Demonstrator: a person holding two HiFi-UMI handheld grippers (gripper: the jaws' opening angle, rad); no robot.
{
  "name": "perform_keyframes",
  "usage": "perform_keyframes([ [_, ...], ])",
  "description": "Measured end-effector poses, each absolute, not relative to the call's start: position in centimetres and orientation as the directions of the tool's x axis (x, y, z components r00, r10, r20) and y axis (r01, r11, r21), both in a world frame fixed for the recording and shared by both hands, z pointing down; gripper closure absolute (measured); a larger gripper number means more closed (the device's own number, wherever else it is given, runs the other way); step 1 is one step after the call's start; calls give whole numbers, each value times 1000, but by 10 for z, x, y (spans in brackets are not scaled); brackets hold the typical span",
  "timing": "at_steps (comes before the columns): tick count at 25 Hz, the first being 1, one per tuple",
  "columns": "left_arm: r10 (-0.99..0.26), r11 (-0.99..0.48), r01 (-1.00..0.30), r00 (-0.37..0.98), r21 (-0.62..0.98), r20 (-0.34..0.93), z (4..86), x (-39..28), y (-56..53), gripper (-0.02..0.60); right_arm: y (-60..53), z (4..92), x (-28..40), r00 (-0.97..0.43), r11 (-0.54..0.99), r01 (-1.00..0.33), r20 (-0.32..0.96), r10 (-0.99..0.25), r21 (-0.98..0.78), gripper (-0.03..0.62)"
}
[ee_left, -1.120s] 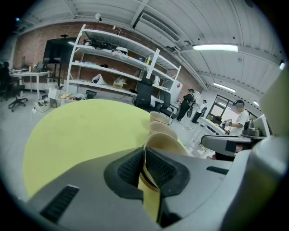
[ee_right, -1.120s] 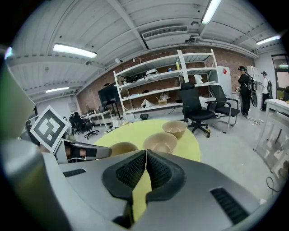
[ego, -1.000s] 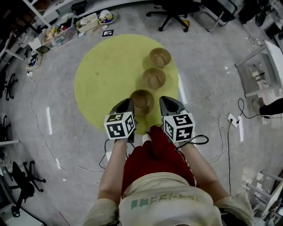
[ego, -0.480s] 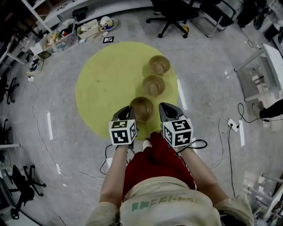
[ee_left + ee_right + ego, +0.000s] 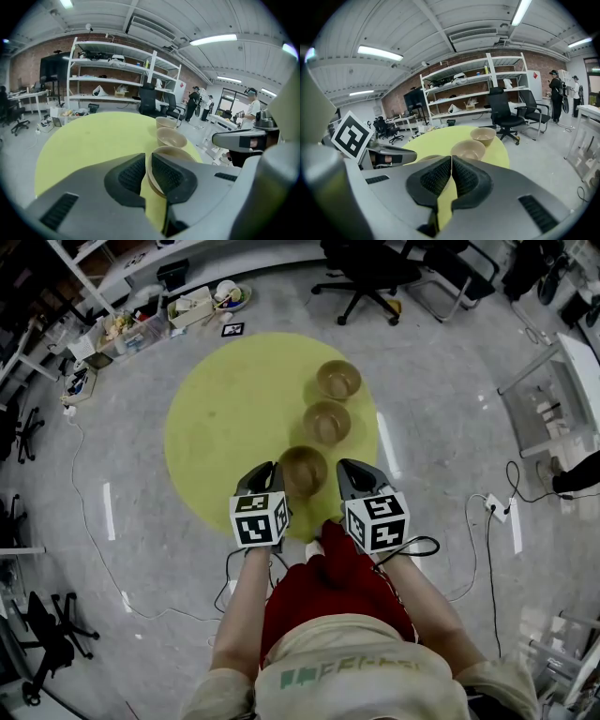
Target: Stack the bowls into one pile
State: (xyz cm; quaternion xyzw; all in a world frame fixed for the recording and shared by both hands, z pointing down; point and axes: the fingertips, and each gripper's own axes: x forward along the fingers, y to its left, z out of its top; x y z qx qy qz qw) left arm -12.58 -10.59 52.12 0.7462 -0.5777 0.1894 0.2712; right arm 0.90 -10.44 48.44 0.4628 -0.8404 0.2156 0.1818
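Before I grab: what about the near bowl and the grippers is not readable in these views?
- Near bowl, left gripper view: its left wall lies behind a jaw of the left gripper; touch or gap unclear.
- Right gripper view: the right gripper covers nearly all of that bowl.
- Head view: the grippers hide parts of the table's near edge.

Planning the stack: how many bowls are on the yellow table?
3, in a row along the right side of the yellow table: near bowl, middle bowl, far bowl. None seems hidden.
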Motion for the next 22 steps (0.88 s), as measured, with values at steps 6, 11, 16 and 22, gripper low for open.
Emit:
perform_keyframes([
  [6,-797,-188,-968,250,168,550,498,-131,-102,546,-98,473,7,-517,471,-854,479,-709,-223,557],
  [11,-831,-188,-968,248,168,498,474,-135,-94,546,-88,461,6,-519,478,-852,454,-724,-211,557],
  [16,-859,-188,-967,246,169,448,454,-141,-80,546,-74,452,2,-517,486,-853,427,-742,-189,557],
  [22,-880,-197,-962,259,189,399,431,-147,-60,548,-63,434,-2,-519,494,-853,394,-759,-171,557],
])
